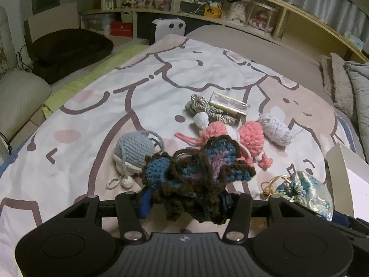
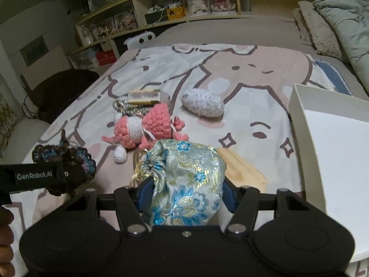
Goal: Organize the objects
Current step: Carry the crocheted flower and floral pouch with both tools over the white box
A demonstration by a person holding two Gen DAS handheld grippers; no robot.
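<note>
grippers each carry one item above the blanket. left gripper pinches the brown-and-blue crochet piece; right gripper pinches the brocade pouch, likely bound for the white box beside it. remaining yarn items lie on the blanket.

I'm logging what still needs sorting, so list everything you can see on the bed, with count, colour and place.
crochet piece: one, brown and blue, in left gripper
brocade pouch: one, light blue floral, in right gripper
grey crochet ball: one, on blanket, left
pink crochet pieces: two, pink and white, centre
yarn skein: one, whitish, right of centre
braided cord: one, gold-grey, beside gold box
white box: one, right edge
left gripper: shut
right gripper: shut
</note>
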